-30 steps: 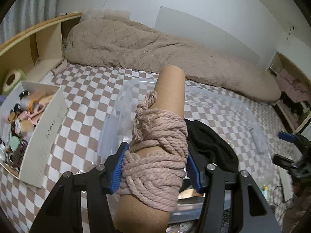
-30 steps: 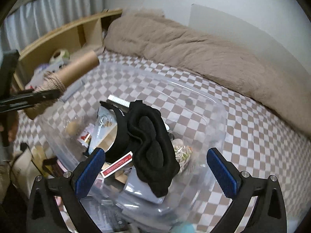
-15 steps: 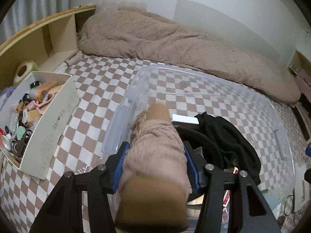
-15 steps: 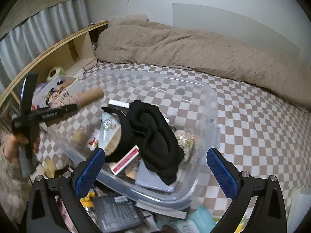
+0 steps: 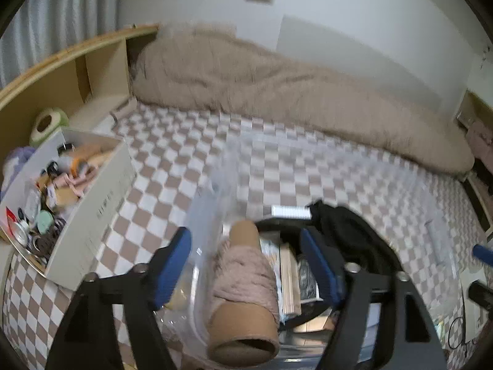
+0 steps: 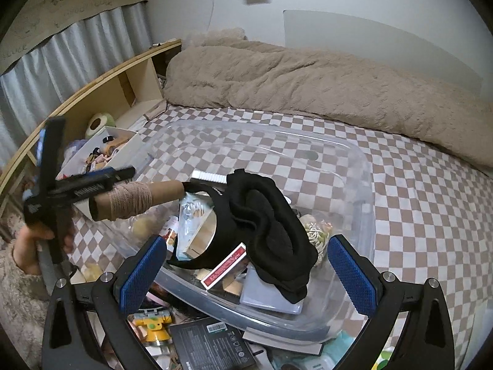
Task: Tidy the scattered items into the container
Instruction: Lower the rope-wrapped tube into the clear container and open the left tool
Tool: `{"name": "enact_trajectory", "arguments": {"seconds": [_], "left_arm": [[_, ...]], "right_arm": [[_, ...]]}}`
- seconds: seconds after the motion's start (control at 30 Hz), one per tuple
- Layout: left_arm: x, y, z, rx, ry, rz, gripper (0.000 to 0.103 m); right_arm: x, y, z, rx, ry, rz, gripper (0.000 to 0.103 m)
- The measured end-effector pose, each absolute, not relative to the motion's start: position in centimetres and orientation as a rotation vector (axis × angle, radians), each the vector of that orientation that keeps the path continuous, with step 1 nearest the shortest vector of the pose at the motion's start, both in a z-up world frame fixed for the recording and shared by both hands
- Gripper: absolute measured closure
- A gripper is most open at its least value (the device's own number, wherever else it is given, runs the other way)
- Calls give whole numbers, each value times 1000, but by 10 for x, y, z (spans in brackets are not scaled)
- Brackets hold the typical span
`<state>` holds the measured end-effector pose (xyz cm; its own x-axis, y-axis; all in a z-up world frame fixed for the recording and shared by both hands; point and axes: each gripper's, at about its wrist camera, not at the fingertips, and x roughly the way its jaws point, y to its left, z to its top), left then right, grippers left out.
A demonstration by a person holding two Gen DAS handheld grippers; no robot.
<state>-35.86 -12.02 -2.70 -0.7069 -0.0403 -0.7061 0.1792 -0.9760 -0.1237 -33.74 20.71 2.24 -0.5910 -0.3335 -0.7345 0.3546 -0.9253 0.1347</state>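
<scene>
While your left gripper point(image 5: 246, 262) is opening, its pads stand clear of the cord-wound cardboard tube point(image 5: 243, 296), which lies over the clear container's point(image 5: 215, 215) near-left rim. From your right wrist, your right gripper point(image 6: 243, 274) hangs wide apart and empty above the container point(image 6: 366, 185); the tube point(image 6: 132, 200) pokes in beside the black cloth point(image 6: 271, 231).

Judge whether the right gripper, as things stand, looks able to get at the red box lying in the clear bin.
Probably yes. The right gripper is open and empty, pointing down over the clear bin, which has no lid. The red box lies near its jaws, though the black cloth crowds one side.
</scene>
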Motion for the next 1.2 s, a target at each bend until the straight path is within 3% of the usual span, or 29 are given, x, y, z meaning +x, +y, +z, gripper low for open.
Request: {"name": "enact_trajectory", "arguments": {"seconds": [0.23,0.37,0.4,0.47,0.87,1.0,1.1,1.2], "left_arm": [[-358,-127,-23,1169,175,-2756,27],[-355,-139,-35,1299,209,-2744,28],[-351,-140,-37,1317,236,-2757,40],[-346,-140,-38,1360,248,-2766,52],[-333,-101,-49,1499,171,-2839,53],[-332,-94,-56,1536,158,-2853,57],[-331,-93,-60,1558,151,-2857,66],[-331,-94,-62,1561,142,-2857,68]], "right_arm": [[-335,208,21,1157,16,-2499,0],[-331,203,21,1154,13,-2485,0],[-330,201,21,1155,14,-2481,0],[-329,199,20,1157,15,-2472,0],[-322,188,8,1173,-53,-2425,0],[-331,184,5,1184,-161,-2386,0],[-352,176,-1,1246,-330,-2345,0],[-376,164,-9,1298,-495,-2215,0]]}}
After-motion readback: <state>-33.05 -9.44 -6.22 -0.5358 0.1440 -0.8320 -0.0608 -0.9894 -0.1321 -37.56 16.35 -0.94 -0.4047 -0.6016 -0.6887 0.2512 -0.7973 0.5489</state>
